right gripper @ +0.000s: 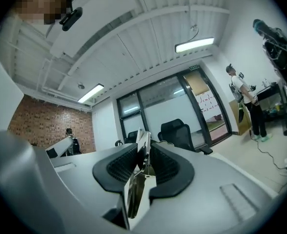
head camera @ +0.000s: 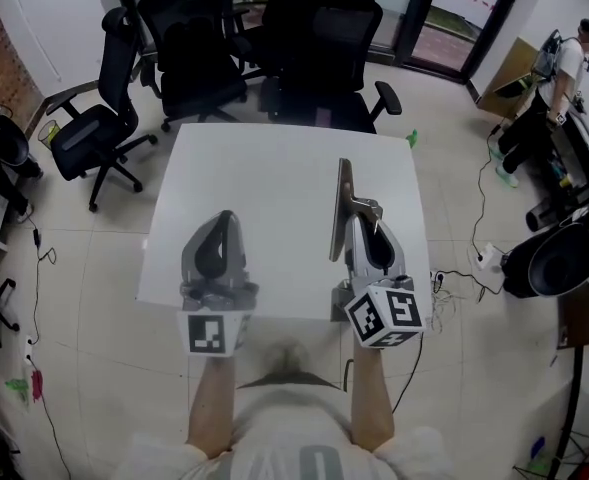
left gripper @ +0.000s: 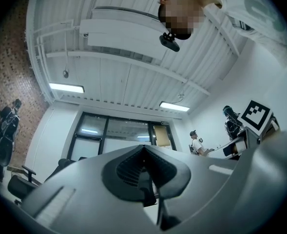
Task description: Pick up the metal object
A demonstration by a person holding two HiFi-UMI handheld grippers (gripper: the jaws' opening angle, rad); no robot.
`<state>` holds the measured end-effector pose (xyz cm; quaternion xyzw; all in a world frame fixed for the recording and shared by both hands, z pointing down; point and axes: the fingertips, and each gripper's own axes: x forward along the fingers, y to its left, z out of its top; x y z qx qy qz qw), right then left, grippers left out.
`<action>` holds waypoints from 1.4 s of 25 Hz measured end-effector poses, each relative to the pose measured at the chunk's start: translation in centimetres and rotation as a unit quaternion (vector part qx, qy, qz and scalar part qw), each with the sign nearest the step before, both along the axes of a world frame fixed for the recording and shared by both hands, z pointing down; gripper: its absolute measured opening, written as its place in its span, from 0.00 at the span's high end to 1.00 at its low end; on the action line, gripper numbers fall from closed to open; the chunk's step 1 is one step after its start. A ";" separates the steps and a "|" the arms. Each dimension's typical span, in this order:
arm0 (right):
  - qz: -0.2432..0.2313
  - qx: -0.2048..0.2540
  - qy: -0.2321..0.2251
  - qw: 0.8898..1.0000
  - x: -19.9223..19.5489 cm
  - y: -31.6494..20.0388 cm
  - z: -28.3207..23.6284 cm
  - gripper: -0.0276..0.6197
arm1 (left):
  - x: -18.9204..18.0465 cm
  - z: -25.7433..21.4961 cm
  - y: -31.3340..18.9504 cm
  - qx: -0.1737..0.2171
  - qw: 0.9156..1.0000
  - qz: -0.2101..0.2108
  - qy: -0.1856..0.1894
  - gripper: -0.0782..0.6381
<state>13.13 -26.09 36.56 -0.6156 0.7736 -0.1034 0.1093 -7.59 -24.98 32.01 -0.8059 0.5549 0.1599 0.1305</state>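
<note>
The metal object point(head camera: 340, 208) is a long flat shiny strip, standing on edge above the white table point(head camera: 264, 178). My right gripper point(head camera: 366, 213) is shut on it; in the right gripper view its ribbed pads point(right gripper: 124, 167) press both faces of the metal object point(right gripper: 136, 194), which sticks out past the right gripper's point(right gripper: 144, 152) tips. My left gripper point(head camera: 223, 220) hovers over the table's near edge, shut with nothing in it. In the left gripper view the left gripper point(left gripper: 143, 150) has its jaws together and points up toward the ceiling.
Several black office chairs point(head camera: 204, 48) crowd the table's far side, with one more point(head camera: 89, 138) at the left. A person point(head camera: 559, 78) stands at the far right by desks. Cables and a power strip point(head camera: 486, 260) lie on the tiled floor to the right.
</note>
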 end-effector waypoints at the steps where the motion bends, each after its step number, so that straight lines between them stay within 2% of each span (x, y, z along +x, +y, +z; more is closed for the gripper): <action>1: 0.002 -0.005 -0.002 1.000 0.0 0.2 0.3 0.80 | -0.1 0.1 0.1 -0.003 1.000 0.000 0.000 0.89; 8: 0.007 -0.007 0.001 1.000 -0.6 2.2 0.5 0.81 | -0.6 0.2 1.7 -0.002 1.000 0.004 -0.004 0.89; 13: 0.019 -0.015 0.037 0.999 -1.4 5.0 1.4 0.81 | -1.2 1.5 2.9 -0.012 1.000 0.014 -0.008 0.89; 16: 0.019 0.001 0.022 1.000 -1.7 6.5 0.8 0.81 | -2.1 0.9 3.6 -0.002 1.000 0.007 0.002 0.89; 20: 0.010 0.031 0.010 0.999 -1.8 9.1 -0.9 0.81 | -2.4 -0.4 7.1 0.022 1.000 -0.006 -0.004 0.89; 23: -0.001 0.052 -0.010 0.999 -2.5 11.6 -2.0 0.81 | -3.0 -1.6 10.4 0.042 0.999 -0.012 -0.001 0.89; 26: -0.001 0.060 0.000 0.998 -3.6 16.1 -2.5 0.81 | -3.7 -2.2 15.3 0.048 0.999 -0.008 0.013 0.89; 30: 0.001 0.056 -0.001 0.998 -4.3 25.4 -1.9 0.81 | -4.1 -1.6 24.2 0.051 0.998 0.002 0.028 0.89; 33: 0.010 0.042 0.027 0.999 -4.2 32.1 -1.5 0.81 | -4.3 -1.9 30.0 0.053 0.998 0.002 0.042 0.89; 35: 0.013 0.033 0.020 0.999 -4.1 36.0 -2.2 0.81 | -4.3 -2.7 33.6 0.044 0.998 0.003 0.041 0.89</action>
